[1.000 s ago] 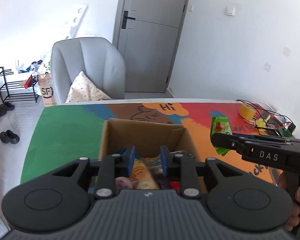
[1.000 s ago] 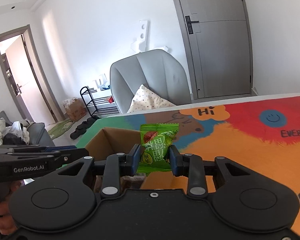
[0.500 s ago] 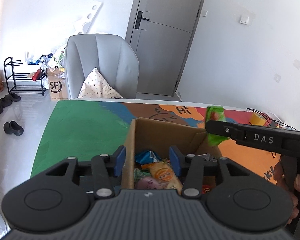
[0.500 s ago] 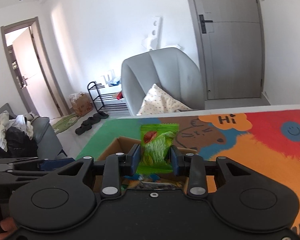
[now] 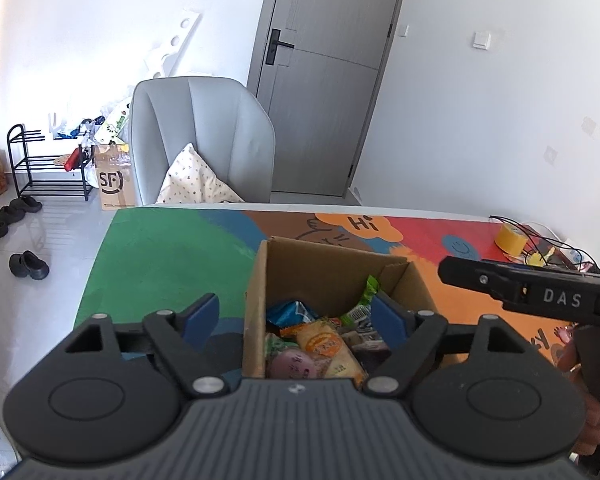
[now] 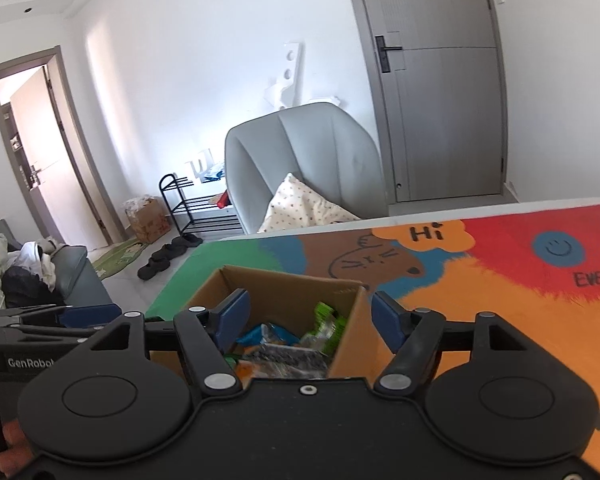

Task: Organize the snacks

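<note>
My right tongs (image 6: 311, 315) stand wide apart with nothing between the blue pads (image 6: 234, 311), poised above the open cardboard box (image 6: 284, 280). Its right-hand wall runs up between the two pads, so the left pad hangs over the inside and the right pad lies outside, over the orange part of the tabletop (image 6: 500, 280). Directly ahead of and below these tongs a green snack packet (image 6: 327, 325) lies inside, leaning against that right wall on top of the other wrappers.

My left tongs (image 5: 296, 314) are just as wide and just as empty. They straddle the box's left wall (image 5: 255, 304): the left pad is outside over the green tabletop (image 5: 160, 256), the right pad over the contents. From this side the same green packet (image 5: 367, 295) stands on edge by the far right corner, its long axis running up the wall and tilted a little. Below it lie an orange-and-white packet (image 5: 327, 342), a pink round one (image 5: 291, 363) and a blue one (image 5: 291, 312).

I judge the drop done; the next snack has to come from outside the box. I see no loose snack on the tabletop in either view. Only a yellow tape roll (image 5: 510, 237) and a wire rack (image 5: 556, 256) sit at the far right. That side is nearer my right tongs (image 5: 460, 274), so I would lead with the right.
</note>
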`<state>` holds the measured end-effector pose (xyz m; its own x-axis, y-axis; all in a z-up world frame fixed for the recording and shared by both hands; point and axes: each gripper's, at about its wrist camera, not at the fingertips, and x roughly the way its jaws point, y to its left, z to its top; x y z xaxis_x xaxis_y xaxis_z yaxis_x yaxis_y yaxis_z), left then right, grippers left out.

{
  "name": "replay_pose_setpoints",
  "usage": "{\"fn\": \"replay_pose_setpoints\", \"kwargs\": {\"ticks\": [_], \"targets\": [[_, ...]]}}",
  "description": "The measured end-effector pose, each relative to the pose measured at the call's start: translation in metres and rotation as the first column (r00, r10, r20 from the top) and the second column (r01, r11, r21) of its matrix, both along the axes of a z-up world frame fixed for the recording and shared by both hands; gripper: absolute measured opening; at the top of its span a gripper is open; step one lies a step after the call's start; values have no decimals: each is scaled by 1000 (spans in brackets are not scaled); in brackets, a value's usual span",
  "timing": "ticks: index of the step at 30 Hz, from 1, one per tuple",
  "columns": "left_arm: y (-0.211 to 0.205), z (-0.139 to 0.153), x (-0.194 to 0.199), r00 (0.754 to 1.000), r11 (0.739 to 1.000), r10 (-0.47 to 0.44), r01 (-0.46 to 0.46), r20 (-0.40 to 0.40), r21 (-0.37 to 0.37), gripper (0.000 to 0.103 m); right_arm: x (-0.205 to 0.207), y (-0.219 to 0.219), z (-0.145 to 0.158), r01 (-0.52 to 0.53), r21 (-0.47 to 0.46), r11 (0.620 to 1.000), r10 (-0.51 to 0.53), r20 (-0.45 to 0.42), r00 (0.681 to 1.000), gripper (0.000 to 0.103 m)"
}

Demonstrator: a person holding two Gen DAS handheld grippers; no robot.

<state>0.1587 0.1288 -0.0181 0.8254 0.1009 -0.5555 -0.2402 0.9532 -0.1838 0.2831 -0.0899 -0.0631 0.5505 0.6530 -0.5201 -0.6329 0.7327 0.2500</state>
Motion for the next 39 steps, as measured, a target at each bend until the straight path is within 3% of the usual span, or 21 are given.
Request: {"fn": "replay_pose_setpoints", "kwargs": {"ticks": [8,23,31,39], "targets": [[-13,4,-2,999,1000,-30,30,-28,6,90,-10,-31,-2,59,18,998,-59,-20,998,72],[-48,12,-21,998,998,-54,55,-42,18,93,-44,-92,-1,168,56,984,-166,-26,986,103],[-69,19,-41,997,996,-78,79,-22,42,103,-65,-116,3,213,67,975,-212,-19,977,103],[-85,22,-60,996,994,-86,88,-23,67,103,-86,-129,8,205,61,977,-205,2,979,103]]}}
